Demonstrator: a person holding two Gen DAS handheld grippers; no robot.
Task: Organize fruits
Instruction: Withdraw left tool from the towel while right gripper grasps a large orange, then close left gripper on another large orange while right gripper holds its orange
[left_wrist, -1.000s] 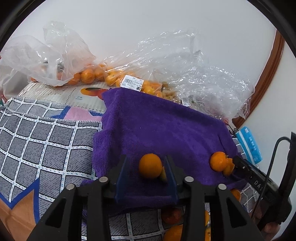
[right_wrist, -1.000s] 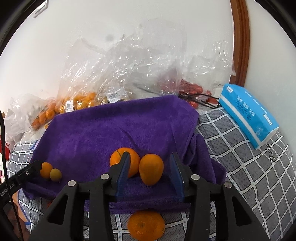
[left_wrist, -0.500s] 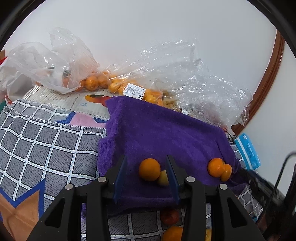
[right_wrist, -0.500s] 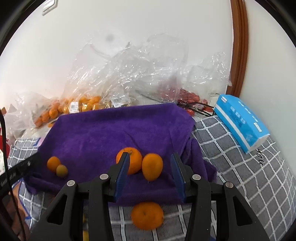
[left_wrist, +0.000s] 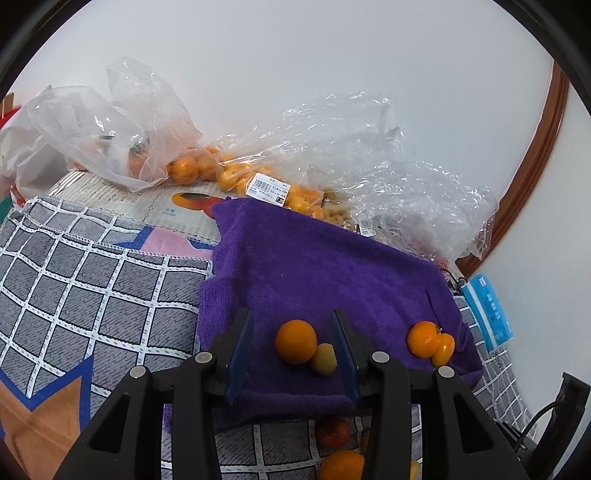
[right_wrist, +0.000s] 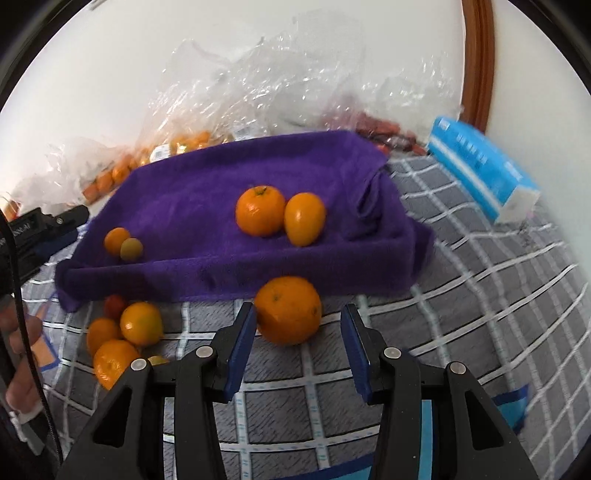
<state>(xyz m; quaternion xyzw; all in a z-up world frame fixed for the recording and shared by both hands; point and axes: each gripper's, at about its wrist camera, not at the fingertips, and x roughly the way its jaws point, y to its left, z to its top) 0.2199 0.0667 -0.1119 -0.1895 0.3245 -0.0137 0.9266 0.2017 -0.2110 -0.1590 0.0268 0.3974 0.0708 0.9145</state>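
Since a second ago the right gripper (right_wrist: 299, 341) has pulled back and dipped off the purple towel (right_wrist: 207, 206), so the pair it was framing now sits higher in its view and a large loose orange (right_wrist: 288, 310) on the checked cloth (right_wrist: 461, 314) lies between its fingertips; the left gripper (left_wrist: 291, 354) has hardly shifted. Both sets of jaws stand spread, pinching nothing: the right pair brackets the orange without touching it, and the left pair brackets a small orange (left_wrist: 295, 341) and a yellowish kumquat (left_wrist: 324, 359) resting on the towel. By my reading the sorting is only begun. Two pairs are laid out on the towel, the small pair at centre left of the right view and a bigger orange (right_wrist: 260, 210) beside an oval kumquat (right_wrist: 304, 218) at centre. A cluster of loose fruit (right_wrist: 122, 336) waits at lower left, and more stays bagged in plastic (left_wrist: 258, 181) at the upper centre of the left view.
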